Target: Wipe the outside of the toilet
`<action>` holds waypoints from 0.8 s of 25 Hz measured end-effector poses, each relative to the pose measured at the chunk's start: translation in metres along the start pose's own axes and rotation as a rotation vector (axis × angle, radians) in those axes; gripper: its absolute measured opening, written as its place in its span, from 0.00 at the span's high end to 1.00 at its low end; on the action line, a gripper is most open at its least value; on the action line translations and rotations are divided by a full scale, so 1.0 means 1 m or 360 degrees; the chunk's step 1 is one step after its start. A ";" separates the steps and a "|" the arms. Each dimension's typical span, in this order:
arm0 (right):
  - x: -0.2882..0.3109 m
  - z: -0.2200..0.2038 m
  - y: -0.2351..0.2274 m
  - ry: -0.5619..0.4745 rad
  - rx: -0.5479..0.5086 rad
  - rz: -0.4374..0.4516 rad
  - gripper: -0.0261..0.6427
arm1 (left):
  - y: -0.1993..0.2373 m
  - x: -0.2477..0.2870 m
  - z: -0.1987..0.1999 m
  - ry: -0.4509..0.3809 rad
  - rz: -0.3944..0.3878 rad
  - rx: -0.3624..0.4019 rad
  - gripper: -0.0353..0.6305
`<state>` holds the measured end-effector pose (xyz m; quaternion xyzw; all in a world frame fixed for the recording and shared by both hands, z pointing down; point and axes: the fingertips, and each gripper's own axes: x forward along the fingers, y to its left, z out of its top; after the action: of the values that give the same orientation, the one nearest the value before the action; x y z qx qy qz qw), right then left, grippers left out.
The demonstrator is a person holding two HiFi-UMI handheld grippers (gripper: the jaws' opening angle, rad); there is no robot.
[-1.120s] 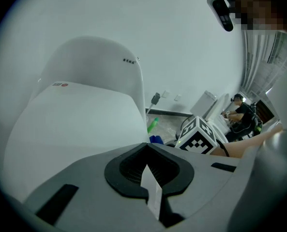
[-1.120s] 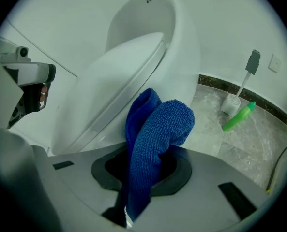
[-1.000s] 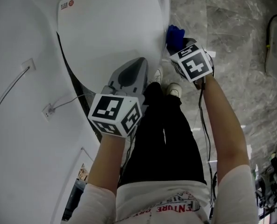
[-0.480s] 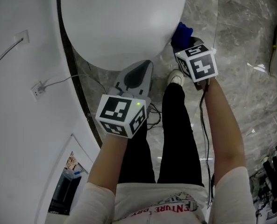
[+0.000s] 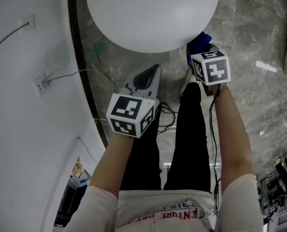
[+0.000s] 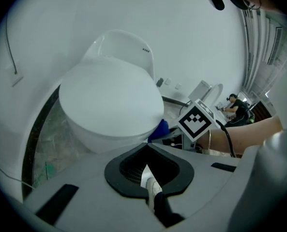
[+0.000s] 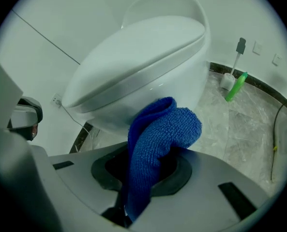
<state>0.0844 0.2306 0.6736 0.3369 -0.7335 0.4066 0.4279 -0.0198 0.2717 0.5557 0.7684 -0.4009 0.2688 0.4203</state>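
The white toilet fills the top of the head view, its lid down and its rounded front toward me. My right gripper is shut on a blue cloth, which is bunched up at the bowl's front right side. In the right gripper view the blue cloth sticks up out of the right gripper, just below the toilet. My left gripper hangs over the floor below the bowl's front, shut and holding nothing. The left gripper points at the toilet from a short distance.
A green bottle and a toilet brush stand on the marble floor by the wall beyond the toilet. A wall socket with a cord sits at left above a black skirting strip. Cables lie by the person's feet.
The toilet has slid up and right in the head view as the person backed away. Both grippers came back with it, the cloth staying at the bowl's front right.
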 end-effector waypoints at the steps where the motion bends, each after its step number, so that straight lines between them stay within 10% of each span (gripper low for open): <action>1: 0.003 -0.003 0.009 0.0006 0.0024 -0.0001 0.85 | 0.008 -0.005 -0.006 0.0004 -0.0002 0.0000 0.94; 12: 0.043 -0.009 0.124 -0.0020 0.0206 0.0087 0.85 | 0.091 -0.063 -0.062 0.0054 -0.0025 0.0022 0.94; 20: 0.059 0.025 0.211 -0.0038 0.0018 0.0221 0.85 | 0.148 -0.113 -0.077 -0.0007 0.0144 -0.0116 0.94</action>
<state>-0.1257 0.2934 0.6541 0.2926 -0.7579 0.4352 0.3880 -0.2109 0.3340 0.5731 0.7342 -0.4458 0.2710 0.4345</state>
